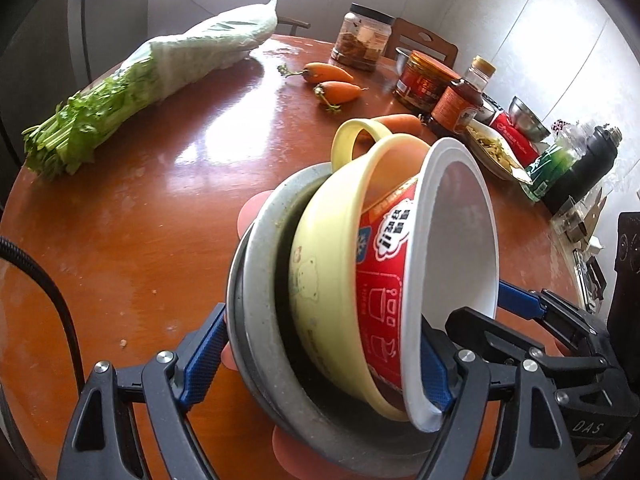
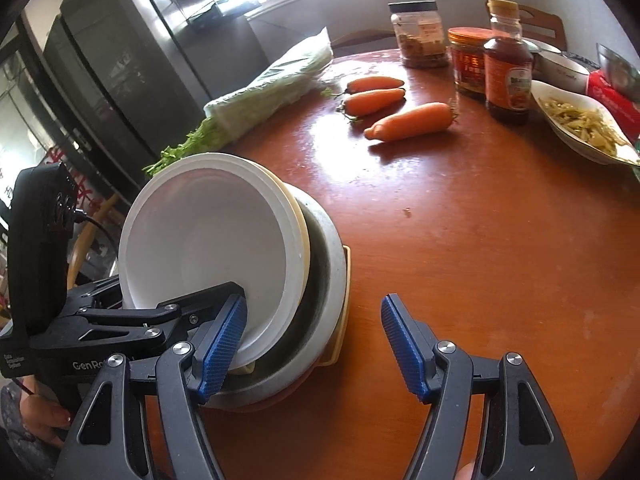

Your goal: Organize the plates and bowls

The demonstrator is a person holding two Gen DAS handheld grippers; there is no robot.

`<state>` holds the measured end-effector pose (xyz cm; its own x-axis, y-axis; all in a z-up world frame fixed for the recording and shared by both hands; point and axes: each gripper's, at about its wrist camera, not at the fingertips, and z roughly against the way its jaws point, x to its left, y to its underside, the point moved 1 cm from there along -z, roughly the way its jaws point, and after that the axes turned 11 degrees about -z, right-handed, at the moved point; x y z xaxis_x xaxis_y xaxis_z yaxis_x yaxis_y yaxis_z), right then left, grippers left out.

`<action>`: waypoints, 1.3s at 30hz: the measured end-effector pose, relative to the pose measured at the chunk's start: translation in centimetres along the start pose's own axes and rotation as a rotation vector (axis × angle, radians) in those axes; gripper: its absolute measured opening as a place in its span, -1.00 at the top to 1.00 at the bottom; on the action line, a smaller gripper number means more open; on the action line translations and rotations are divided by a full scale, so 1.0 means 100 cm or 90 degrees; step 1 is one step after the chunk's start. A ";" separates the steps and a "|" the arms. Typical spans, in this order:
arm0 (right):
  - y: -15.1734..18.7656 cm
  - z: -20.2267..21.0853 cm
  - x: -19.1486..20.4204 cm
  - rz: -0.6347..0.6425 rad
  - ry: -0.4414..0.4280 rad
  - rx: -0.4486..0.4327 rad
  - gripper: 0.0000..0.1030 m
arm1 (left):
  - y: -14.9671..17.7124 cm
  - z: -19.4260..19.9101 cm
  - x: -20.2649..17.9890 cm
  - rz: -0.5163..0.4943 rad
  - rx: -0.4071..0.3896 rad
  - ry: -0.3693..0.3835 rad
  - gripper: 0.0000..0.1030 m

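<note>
A: Item one, the nested stack?

B: A red-and-white paper noodle bowl [image 1: 404, 276] is sitting inside a pale yellow plastic bowl [image 1: 332, 280] with a loop handle; both are lying in a grey speckled bowl [image 1: 260, 292], over something pink that is peeking out below. The stack is tilting steeply over the near part of the round brown table [image 1: 160, 208].

A: Left gripper [image 1: 320, 364]?

B: Its blue pads are pressing on the stack from both sides, one against the grey bowl's outer wall, the other at the paper bowl's rim. It is clamping the stack at a wide spread.

A: Right gripper [image 2: 314, 344]?

B: Its jaws are standing apart. Its left pad is lying against the stack's edge; the other pad is hanging over bare table, so nothing is being squeezed.

A: Remaining stock?

B: Farther back, three carrots [image 2: 412, 122], a bagged bundle of leafy greens [image 1: 132, 92], a clear lidded jar [image 2: 420, 34], a red-labelled jar [image 2: 470, 62], a sauce bottle [image 2: 508, 60] and a white dish of yellowish strips [image 2: 580, 128]. A hand [image 2: 44, 420] is showing at the right wrist view's lower left.
</note>
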<state>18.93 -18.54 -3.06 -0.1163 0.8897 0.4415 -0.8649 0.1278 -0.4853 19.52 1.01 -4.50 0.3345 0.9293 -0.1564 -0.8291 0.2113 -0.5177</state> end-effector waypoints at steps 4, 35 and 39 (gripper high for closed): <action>0.000 0.005 -0.005 -0.002 0.008 -0.006 -0.40 | -0.002 -0.002 -0.006 -0.002 -0.003 -0.001 -0.61; 0.012 0.066 0.028 0.039 0.021 -0.116 -0.42 | 0.016 0.078 -0.012 -0.009 -0.116 -0.071 -0.60; 0.021 0.079 0.033 0.056 0.027 -0.139 -0.46 | 0.029 0.093 -0.021 -0.015 -0.141 -0.094 -0.61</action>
<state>12.88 -18.82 3.30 -0.1621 0.9188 0.3599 -0.7260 0.1360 -0.6742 12.22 2.55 2.18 0.2692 0.9627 -0.0260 -0.6979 0.1764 -0.6942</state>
